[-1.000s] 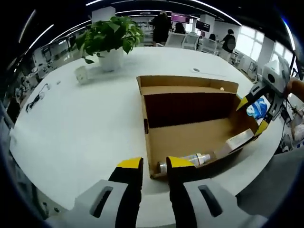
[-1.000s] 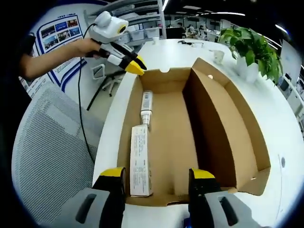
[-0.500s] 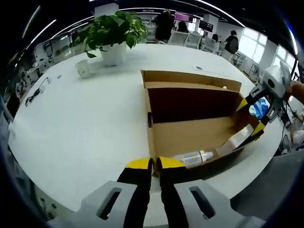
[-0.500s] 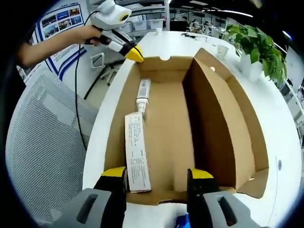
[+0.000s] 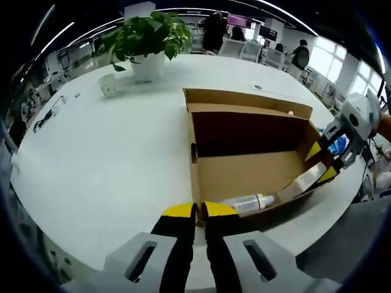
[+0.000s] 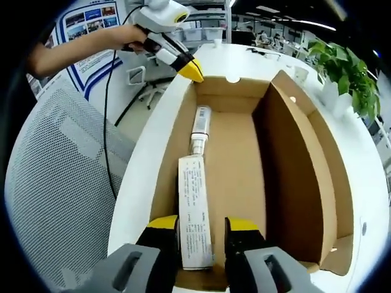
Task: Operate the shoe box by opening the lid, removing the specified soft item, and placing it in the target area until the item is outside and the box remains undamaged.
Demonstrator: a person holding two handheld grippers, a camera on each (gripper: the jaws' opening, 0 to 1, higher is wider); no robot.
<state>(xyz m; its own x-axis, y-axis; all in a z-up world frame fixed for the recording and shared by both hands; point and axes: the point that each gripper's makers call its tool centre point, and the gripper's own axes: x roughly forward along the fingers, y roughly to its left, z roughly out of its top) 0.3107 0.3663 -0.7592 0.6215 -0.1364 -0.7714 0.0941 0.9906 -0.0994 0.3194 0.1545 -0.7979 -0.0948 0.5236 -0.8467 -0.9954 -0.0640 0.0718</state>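
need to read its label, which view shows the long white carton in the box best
The right gripper view: the white carton lies lengthwise between that gripper's jaws, printed face up. The left gripper view shows the carton small and foreshortened beside the bottle.

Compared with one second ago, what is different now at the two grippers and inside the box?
The left gripper closed its jaws on the box wall. The right gripper narrowed its jaws around the end of the flat white carton without lifting it. The bottle and the box stayed put, lid open.

Carton (image 6: pixel 194 220) and tube (image 6: pixel 200 127) lie inside box (image 6: pixel 305 183).
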